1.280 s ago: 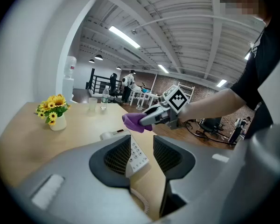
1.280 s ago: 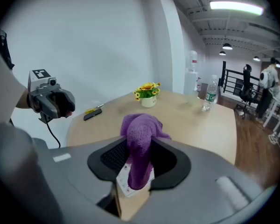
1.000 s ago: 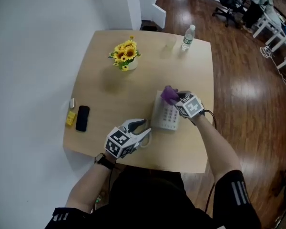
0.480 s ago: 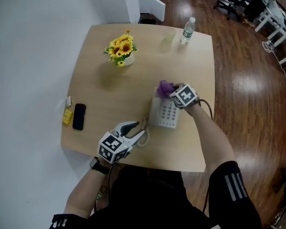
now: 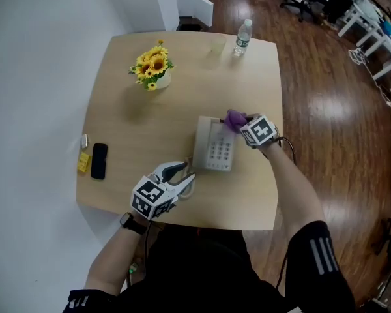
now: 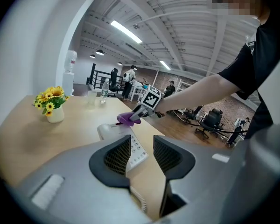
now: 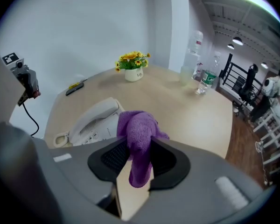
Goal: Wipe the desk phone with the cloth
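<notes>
By desk phone [image 5: 213, 152] | right tongs [image 7: 139, 143] clamp cloth [image 7: 137, 125] | left tongs [image 6: 142, 140] agape near cord [image 6: 138, 200]

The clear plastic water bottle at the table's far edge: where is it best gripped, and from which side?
Probably round the middle of the clear plastic water bottle, jaws level, coming from the near side: it stands upright, round and narrow, with bare wooden table in front.

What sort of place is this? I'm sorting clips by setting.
Probably an open-plan office or workshop: a desk phone sits on a wooden table, swivel office chairs stand on the floor beyond, and strip lights hang under a high bare ceiling.
</notes>
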A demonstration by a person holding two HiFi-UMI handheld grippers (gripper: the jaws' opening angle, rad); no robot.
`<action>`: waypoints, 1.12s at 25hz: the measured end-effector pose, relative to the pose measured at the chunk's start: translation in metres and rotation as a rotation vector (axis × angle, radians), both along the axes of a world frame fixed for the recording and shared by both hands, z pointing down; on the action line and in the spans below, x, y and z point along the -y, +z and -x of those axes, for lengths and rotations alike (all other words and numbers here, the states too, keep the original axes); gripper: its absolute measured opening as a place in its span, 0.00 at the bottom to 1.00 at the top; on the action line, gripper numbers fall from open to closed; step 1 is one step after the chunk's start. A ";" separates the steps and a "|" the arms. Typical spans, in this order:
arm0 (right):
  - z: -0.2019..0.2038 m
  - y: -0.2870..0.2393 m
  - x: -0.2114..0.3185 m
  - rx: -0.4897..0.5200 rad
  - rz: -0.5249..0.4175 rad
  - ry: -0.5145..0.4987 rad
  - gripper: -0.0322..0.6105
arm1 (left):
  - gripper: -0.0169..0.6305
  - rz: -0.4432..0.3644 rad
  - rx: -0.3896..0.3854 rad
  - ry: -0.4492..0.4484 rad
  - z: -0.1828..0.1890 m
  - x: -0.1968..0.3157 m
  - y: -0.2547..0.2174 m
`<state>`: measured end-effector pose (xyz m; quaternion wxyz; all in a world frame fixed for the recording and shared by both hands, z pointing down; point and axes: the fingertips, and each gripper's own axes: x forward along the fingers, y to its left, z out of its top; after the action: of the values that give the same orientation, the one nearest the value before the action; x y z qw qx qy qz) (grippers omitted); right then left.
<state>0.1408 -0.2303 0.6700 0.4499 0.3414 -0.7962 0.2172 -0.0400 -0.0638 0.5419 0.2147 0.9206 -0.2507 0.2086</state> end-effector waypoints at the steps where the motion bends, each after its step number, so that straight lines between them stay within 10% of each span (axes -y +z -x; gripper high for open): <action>1: -0.004 -0.003 0.000 0.002 -0.012 0.003 0.26 | 0.25 -0.001 0.001 0.002 -0.001 -0.001 0.000; 28: 0.026 0.044 -0.143 0.208 0.089 0.140 0.25 | 0.25 0.000 -0.005 0.041 -0.005 -0.012 0.001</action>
<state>0.1150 -0.0870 0.7140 0.3635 0.3515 -0.8023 0.3173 -0.0350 -0.0520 0.5431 0.2109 0.9261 -0.2314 0.2106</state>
